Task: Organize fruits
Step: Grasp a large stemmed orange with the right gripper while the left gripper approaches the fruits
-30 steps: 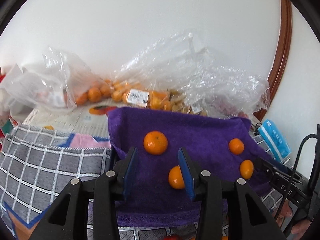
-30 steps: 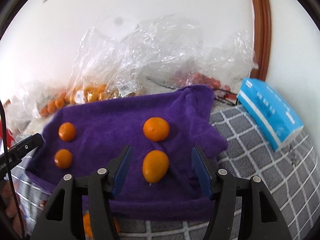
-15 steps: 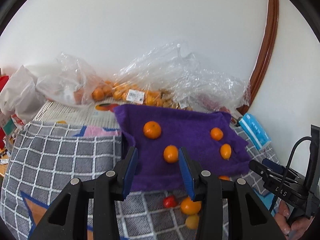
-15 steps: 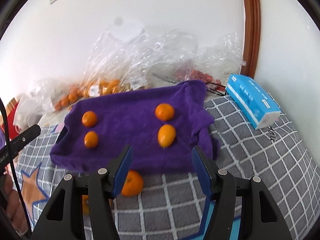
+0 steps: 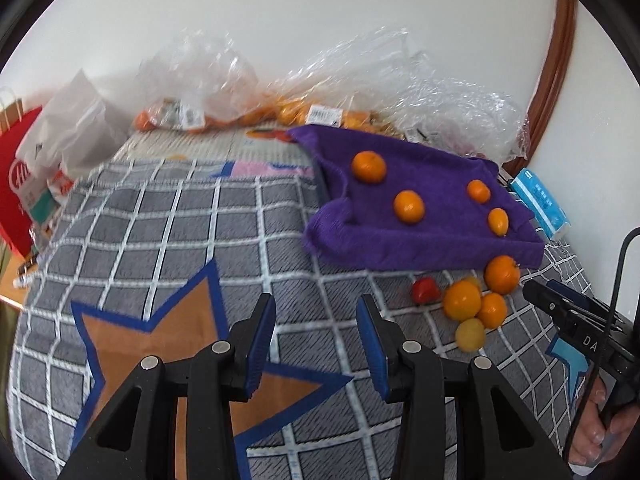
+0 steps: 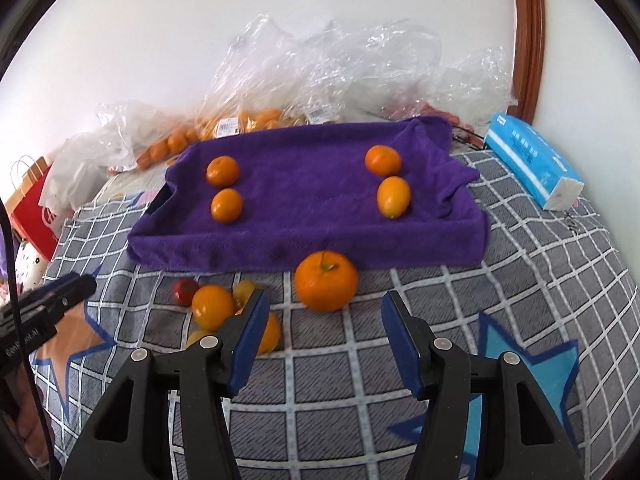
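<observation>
we see four orange fruits on the purple towel [image 6: 304, 196], two by its left edge and two by its right, with bare towel between the pairs. the towel lies at the far middle of the checked blanket [image 6: 500, 280]. just off its near edge sits a big orange [image 6: 326, 280], and left of it a loose cluster [image 6: 216, 304]: we count two oranges, two yellow fruits and one small red one [image 5: 426, 290]. our right tool [image 6: 320, 340] hangs with its jaws apart and nothing between them, near the big orange. our left tool [image 5: 316, 344] is also apart and empty, over open blanket to the left of the towel. far behind lie clear plastic bags [image 6: 328, 76] of fruit; a blue tissue pack [image 6: 532, 160] lies at the right edge.
</observation>
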The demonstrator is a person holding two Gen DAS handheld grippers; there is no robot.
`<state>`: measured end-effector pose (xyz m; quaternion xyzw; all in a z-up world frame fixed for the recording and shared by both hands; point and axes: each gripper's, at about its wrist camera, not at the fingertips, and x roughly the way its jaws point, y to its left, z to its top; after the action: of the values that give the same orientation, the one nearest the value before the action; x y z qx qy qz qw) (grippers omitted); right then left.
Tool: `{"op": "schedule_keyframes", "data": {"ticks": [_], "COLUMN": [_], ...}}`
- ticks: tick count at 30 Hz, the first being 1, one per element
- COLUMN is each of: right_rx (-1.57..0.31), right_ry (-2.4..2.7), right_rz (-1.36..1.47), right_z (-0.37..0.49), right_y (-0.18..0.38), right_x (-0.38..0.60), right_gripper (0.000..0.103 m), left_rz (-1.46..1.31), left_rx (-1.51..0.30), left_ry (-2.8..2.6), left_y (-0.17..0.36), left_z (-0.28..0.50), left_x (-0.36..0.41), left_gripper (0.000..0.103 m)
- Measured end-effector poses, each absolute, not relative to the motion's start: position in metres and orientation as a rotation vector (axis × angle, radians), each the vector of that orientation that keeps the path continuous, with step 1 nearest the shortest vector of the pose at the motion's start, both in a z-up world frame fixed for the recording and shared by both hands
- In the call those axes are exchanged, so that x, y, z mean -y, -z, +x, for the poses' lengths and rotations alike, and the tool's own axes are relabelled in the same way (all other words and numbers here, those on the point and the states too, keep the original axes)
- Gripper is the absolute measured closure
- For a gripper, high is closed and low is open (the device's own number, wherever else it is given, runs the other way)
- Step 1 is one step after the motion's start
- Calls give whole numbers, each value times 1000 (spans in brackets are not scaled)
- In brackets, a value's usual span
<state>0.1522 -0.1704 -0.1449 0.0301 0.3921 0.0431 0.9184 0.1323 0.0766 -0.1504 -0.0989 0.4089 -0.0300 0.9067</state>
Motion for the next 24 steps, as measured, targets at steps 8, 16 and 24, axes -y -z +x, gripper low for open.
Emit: {"op": "schedule_keyframes", "data": {"ticks": [8,16,24], "right_rx": [-808,-861,-869], "right_ry": [-86,-71,-108], "right_rz": [44,42,37], "right_z": [156,193,202], "right_y": [151,172,181], "right_x": [160,165,165], "right_gripper": [49,49,60], "left_rz": [-246,-254,-219], "left_rx": [-887,-867,-888], "left_ry": [89,76,76], "left_y": [170,181,178], "left_z": [129,128,129], "left_x": [-82,-83,-75], "left_gripper": [63,63,67]}}
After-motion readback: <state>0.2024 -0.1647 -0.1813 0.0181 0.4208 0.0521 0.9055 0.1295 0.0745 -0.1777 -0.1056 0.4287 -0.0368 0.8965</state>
